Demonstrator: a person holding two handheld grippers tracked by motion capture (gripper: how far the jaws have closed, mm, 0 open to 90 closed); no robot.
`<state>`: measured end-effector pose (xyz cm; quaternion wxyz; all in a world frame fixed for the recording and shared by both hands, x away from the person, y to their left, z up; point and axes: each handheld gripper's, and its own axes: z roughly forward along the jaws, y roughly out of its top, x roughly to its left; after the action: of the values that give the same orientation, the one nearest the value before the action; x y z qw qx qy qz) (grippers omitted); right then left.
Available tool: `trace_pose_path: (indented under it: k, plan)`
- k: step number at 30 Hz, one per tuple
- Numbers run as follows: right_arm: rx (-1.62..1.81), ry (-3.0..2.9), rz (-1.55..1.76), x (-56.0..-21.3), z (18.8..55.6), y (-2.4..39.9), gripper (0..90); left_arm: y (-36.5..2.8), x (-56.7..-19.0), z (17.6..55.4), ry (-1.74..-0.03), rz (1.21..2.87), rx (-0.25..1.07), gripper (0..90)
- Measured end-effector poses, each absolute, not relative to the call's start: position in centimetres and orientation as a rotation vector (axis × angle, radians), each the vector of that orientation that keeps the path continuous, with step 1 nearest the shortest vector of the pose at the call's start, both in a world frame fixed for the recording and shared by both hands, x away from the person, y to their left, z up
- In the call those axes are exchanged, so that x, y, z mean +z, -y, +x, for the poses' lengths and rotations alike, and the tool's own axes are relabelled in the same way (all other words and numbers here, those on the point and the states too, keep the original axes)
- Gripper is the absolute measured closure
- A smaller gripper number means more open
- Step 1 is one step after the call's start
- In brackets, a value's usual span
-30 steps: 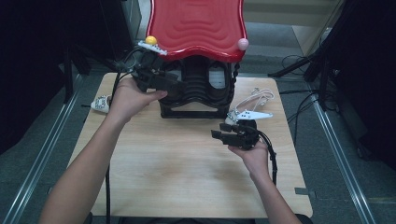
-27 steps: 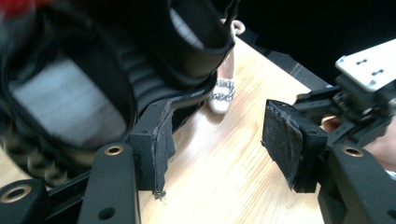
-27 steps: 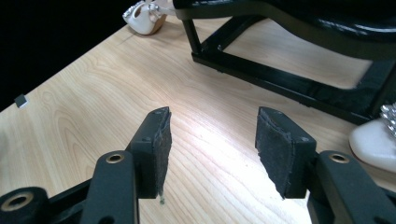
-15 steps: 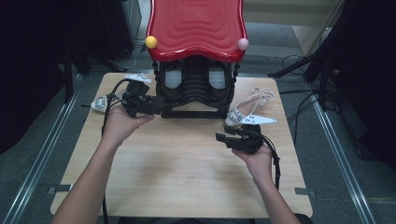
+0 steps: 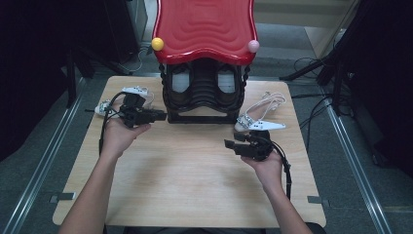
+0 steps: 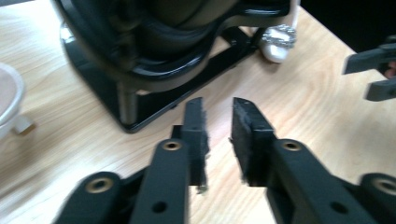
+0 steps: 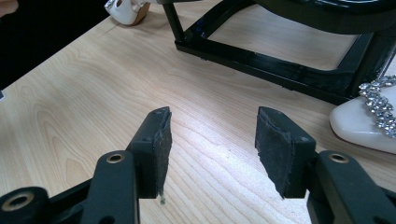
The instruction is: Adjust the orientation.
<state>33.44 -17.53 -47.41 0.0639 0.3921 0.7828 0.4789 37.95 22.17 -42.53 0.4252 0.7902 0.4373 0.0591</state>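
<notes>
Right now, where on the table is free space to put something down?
The near half of the table, between the forearms, is bare. The far half is crowded: the black rack stands mid-table, one white shoe right of it, another left, behind the left gripper.

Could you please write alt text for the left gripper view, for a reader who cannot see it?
The left gripper, its jaws just closing and nothing between them, points across a wooden table at a black stand. A white jewelled shoe lies beyond.
</notes>
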Motion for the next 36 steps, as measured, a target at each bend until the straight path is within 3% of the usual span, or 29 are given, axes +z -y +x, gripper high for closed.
trace_pose_path:
  k: [4,22,36]
  plan:
    - [1.438,-2.371,1.18,-47.5,33.4,17.4,47.1,-23.6,-43.3,38.8,-1.123,1.938,0.146,89.7]
    - [1.399,-2.401,1.17,-48.1,33.7,16.7,47.1,-30.5,-42.6,44.8,-1.348,1.852,0.239,90.0]
    - [1.374,-2.421,1.202,-48.6,33.9,16.9,46.7,-29.9,-46.7,46.8,-1.436,1.826,0.191,90.0]
